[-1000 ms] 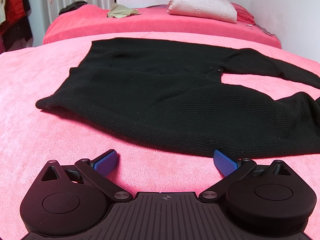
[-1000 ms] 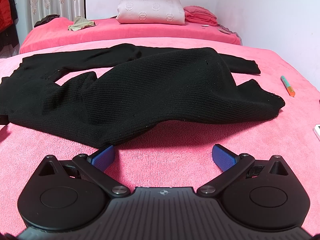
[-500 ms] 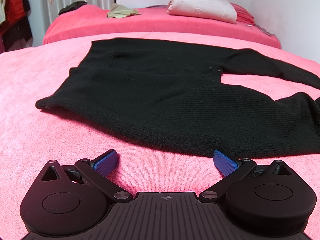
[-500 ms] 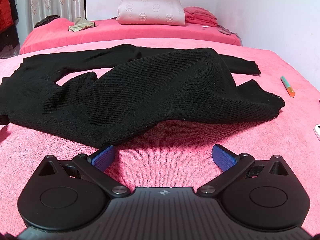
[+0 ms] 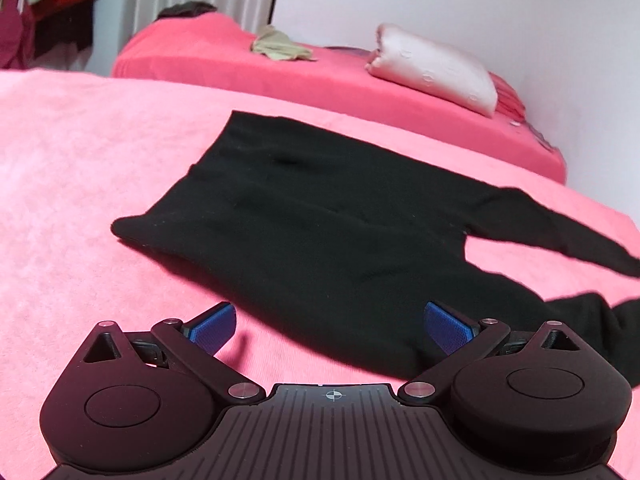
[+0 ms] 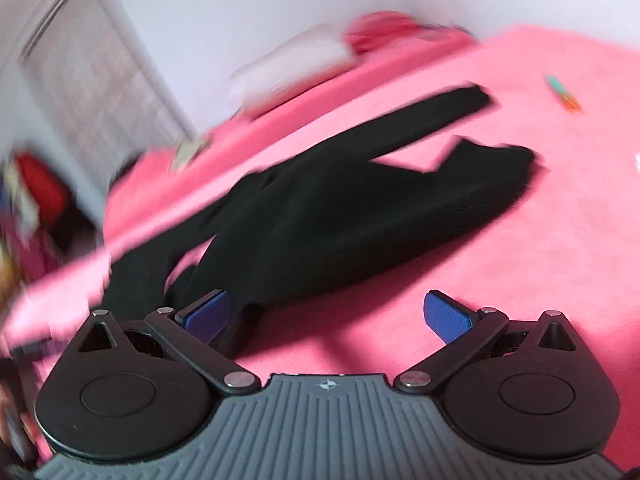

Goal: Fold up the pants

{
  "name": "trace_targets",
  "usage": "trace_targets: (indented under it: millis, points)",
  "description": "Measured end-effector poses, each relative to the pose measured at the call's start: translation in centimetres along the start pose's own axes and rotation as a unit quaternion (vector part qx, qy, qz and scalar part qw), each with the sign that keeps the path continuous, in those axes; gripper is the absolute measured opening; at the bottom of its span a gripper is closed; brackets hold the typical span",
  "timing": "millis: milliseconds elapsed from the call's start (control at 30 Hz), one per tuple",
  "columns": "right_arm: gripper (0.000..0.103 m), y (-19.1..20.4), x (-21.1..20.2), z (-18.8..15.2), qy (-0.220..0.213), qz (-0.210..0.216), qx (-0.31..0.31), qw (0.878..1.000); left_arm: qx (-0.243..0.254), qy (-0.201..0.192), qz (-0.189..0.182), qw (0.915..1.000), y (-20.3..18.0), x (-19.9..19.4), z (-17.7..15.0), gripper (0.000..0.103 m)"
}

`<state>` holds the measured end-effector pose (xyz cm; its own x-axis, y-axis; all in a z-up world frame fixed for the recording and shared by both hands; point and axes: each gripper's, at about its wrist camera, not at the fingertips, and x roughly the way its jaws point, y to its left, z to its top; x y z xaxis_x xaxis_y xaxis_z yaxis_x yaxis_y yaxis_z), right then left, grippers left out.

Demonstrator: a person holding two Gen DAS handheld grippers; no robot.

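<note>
Black knit pants (image 5: 320, 232) lie spread on the pink bed cover (image 5: 80, 184), waistband at the left, legs running off to the right. My left gripper (image 5: 330, 326) is open and empty, raised over the near edge of the pants. In the right wrist view, which is blurred and tilted, the pants (image 6: 360, 216) show with both legs and their cuffs at the upper right. My right gripper (image 6: 326, 314) is open and empty above the near leg's edge.
A second pink bed (image 5: 280, 76) stands behind with a folded pale quilt (image 5: 436, 72) and a beige garment (image 5: 280, 46). An orange and teal pen (image 6: 564, 94) lies on the cover right of the cuffs. Clothes hang at the far left (image 5: 48, 8).
Both grippers have risen from the bed cover and tilted. The right one moves fast, and its view has rolled and blurred. Both stay open; the pants have not moved.
</note>
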<state>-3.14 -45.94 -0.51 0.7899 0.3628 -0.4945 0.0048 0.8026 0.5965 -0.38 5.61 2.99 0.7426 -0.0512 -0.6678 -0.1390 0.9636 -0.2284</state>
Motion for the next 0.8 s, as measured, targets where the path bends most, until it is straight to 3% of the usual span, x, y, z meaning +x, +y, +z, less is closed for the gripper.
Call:
trace_targets:
  millis: [67, 200, 267, 300, 333, 467, 567, 600, 667, 733, 800]
  points:
    - [0.093, -2.8, 0.8, 1.6, -0.017, 0.023, 0.093, 0.995, -0.011, 0.006, 0.003, 0.9999, 0.2, 1.0, 0.3, 0.103]
    - [0.065, -4.7, 3.7, 3.9, 0.002, 0.034, 0.182, 0.983, -0.024, 0.020, 0.014, 0.9994, 1.0, 2.7, 0.2, 0.103]
    - [0.035, -5.2, 4.9, 4.3, -0.002, 0.034, 0.194, 0.980, -0.034, 0.031, 0.016, 0.9988, 1.4, 3.4, 0.0, 0.103]
    - [0.025, -5.3, 5.6, 4.6, 0.001, 0.025, 0.199, 0.980, -0.033, 0.028, 0.019, 0.9989, 1.4, 3.6, -0.2, 0.103]
    - [0.008, -5.4, 5.9, 4.8, -0.005, 0.006, 0.201, 0.979, -0.026, 0.026, 0.022, 0.9991, 1.2, 3.7, -0.3, 0.103]
    - [0.007, -5.1, 2.7, 5.3, -0.127, -0.065, 0.163, 0.976, 0.004, 0.028, 0.035, 0.9990, 0.5, 3.9, -0.8, 0.103]
    - [0.013, -6.3, 2.6, 4.7, -0.093, -0.130, 0.192, 0.968, 0.017, 0.026, 0.043, 0.9986, 0.2, 4.0, -1.1, 0.103]
    - [0.011, -6.6, 2.3, 4.4, -0.097, -0.125, 0.202, 0.966, 0.019, 0.025, 0.043, 0.9986, 0.2, 4.0, -1.1, 0.103]
    - [0.032, -5.5, 0.7, 3.8, -0.132, -0.149, 0.193, 0.961, 0.012, 0.019, 0.036, 0.9991, 0.4, 3.6, -1.2, 0.103]
    - [0.053, -2.0, -0.6, 3.8, -0.195, -0.209, 0.113, 0.952, 0.002, 0.009, 0.027, 0.9996, 0.9, 2.8, -1.1, 0.103]
    - [0.056, 2.7, -0.1, 2.5, -0.208, -0.199, -0.001, 0.958, 0.002, -0.010, 0.032, 0.9994, 1.4, 1.5, -1.1, 0.103]
